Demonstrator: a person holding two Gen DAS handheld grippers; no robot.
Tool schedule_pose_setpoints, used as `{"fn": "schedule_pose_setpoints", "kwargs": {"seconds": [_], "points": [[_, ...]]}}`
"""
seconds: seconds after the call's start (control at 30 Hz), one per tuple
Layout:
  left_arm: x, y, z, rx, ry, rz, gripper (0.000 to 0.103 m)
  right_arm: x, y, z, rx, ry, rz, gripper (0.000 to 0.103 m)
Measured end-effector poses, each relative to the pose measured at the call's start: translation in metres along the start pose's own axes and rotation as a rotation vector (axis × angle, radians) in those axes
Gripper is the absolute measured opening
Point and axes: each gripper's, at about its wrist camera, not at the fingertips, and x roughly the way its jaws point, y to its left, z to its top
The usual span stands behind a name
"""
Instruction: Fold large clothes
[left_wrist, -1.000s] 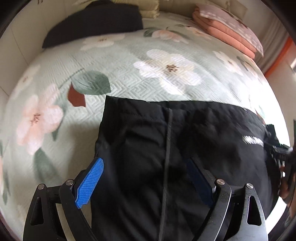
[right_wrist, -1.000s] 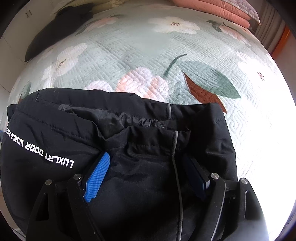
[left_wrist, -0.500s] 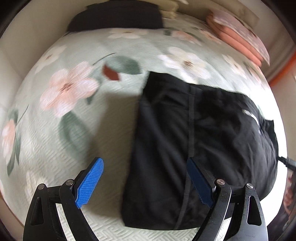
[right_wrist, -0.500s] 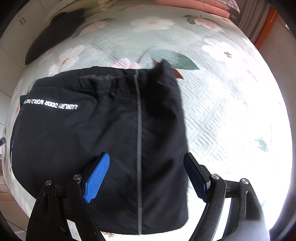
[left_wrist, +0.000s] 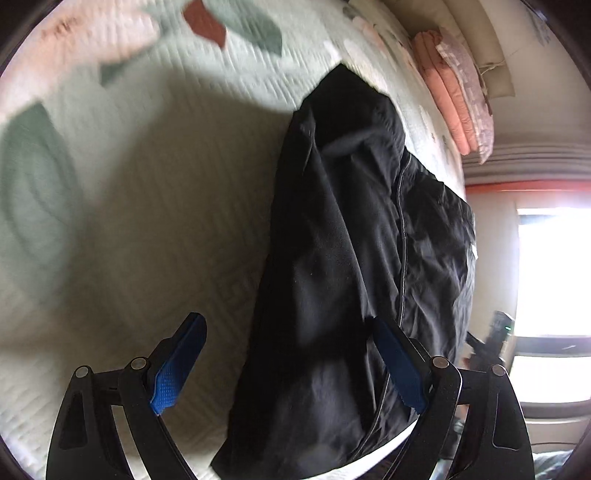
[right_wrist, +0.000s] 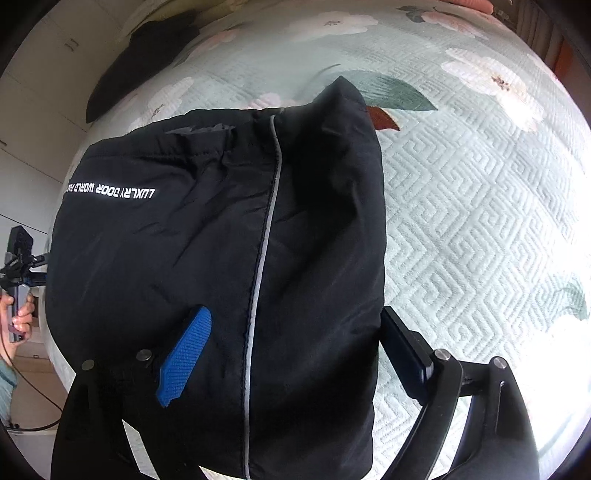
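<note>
Both claws wide: left claw (left_wrist: 288, 363) open, right claw (right_wrist: 295, 350) opening over folded black garment (right_wrist: 229, 258); lettering (right_wrist: 110, 190) only right-view.

A bedroom in a home. A bed takes up most of both views, its quilted pale-green bedspread (right_wrist: 461, 206) printed w/ large pink and white flowers and green leaves. Folded pink blankets (left_wrist: 454, 96) are stacked at the far end of the bed, next to a cream cushion (left_wrist: 476, 48). A bright window (left_wrist: 550, 269) lights the room from the side, an orange-red strip (left_wrist: 524, 186) running along the wall above it. White cupboard doors (right_wrist: 40, 99) stand beside the bed. Dark clothing (right_wrist: 221, 277) lies on the bedspread.
</note>
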Motion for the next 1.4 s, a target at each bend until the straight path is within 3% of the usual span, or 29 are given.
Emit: {"fn": "schedule_pose_setpoints", "kwargs": {"seconds": [0.3,0.53,0.63,0.7,0.73,0.83,0.9,1.1,1.4], "points": [[0.034,-0.006,0.003,0.027,0.067,-0.081,0.092,0.037,-0.032,0.005,0.104,0.086,0.218,0.102],[0.047,-0.015,0.019,0.023,0.087,-0.099,0.092,0.044,-0.027,0.009,0.075,0.063,0.235,0.103],[0.052,-0.014,0.022,0.01,0.066,-0.123,0.09,0.038,-0.026,0.007,0.069,0.043,0.287,0.086],[0.057,-0.022,0.023,0.031,0.046,-0.146,0.073,0.034,-0.025,0.006,0.068,0.026,0.287,0.076],[0.056,-0.027,0.022,0.052,0.031,-0.135,0.068,0.031,-0.023,0.004,0.063,0.015,0.278,0.074],[0.048,-0.042,0.017,0.115,-0.011,-0.126,0.051,0.017,-0.017,0.001,0.059,-0.024,0.264,0.055],[0.036,-0.05,0.009,0.134,-0.048,-0.151,0.044,0.005,-0.009,-0.003,0.049,-0.049,0.255,0.044],[0.002,-0.091,-0.009,0.199,-0.128,-0.248,0.042,-0.038,0.017,-0.009,-0.001,-0.111,0.27,0.037],[-0.017,-0.176,-0.02,0.362,-0.144,-0.349,0.042,-0.112,0.028,-0.037,-0.038,-0.193,0.248,0.032]]}}
